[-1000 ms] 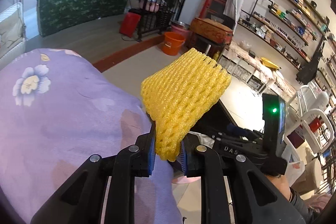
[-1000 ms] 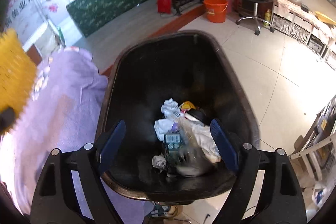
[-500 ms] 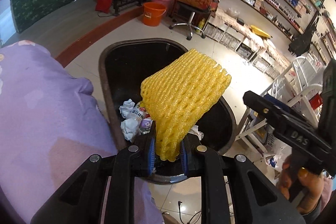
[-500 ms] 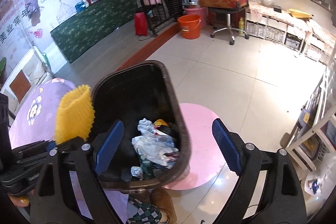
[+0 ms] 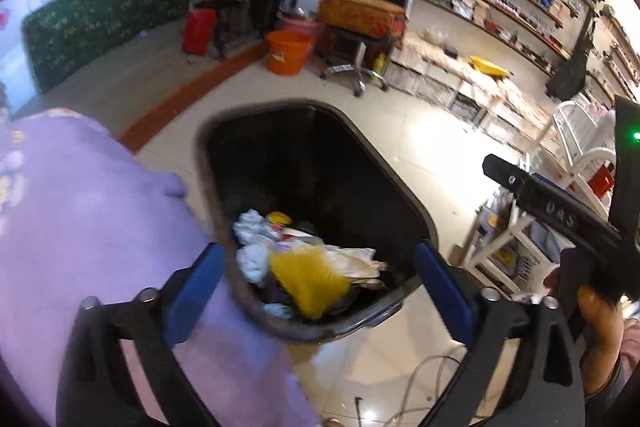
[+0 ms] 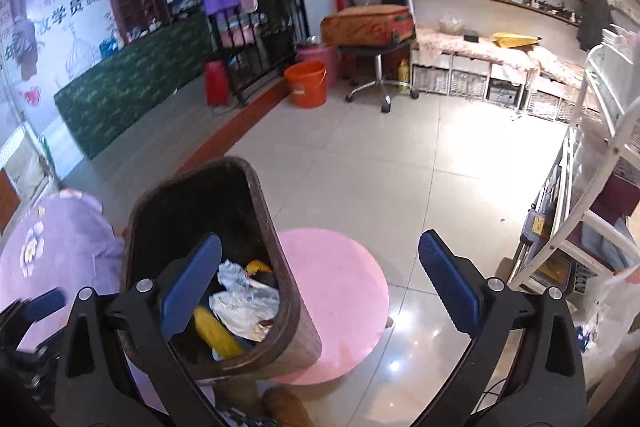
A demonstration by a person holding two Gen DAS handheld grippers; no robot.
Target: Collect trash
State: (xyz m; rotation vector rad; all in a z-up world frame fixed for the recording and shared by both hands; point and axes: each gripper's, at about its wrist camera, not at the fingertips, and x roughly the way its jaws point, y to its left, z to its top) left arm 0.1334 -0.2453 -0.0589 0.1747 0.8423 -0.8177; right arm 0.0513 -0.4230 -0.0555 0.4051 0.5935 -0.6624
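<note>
The left hand-held gripper (image 5: pixel 316 281) hangs over the near rim of the dark waste bin (image 5: pixel 404 187), its jaws opening, blue pads spread wide with nothing pressed between them. Just below, at six o'clock inside the bin, the yellow foam fruit net (image 5: pixel 306 281) lies blurred among the rubbish, free of both pads, with crumpled white tissues (image 5: pixel 250 259) at its nine o'clock and a creased plastic wrapper (image 5: pixel 352 259) at its three o'clock. The lilac flowered cloth on the tabletop (image 5: pixel 80 219) sits at nine o'clock of the bin, touching its rim. At three o'clock in the left wrist view, a person's hand (image 5: pixel 600 331) grips the handle of the other tool. The right hand-held gripper (image 6: pixel 320 287) is likewise opening, empty, its left pad in front of the bin's mouth and its right pad over the floor. In that view the net (image 6: pixel 216 333) shows as a yellow strip at the bin's bottom, and a round pink mat (image 6: pixel 340 307) lies at the bin's three o'clock. Farther off, at twelve o'clock, stand an orange bucket (image 6: pixel 306 83) and a swivel stool (image 6: pixel 378 75) bearing an orange suitcase (image 6: pixel 368 25).
</note>
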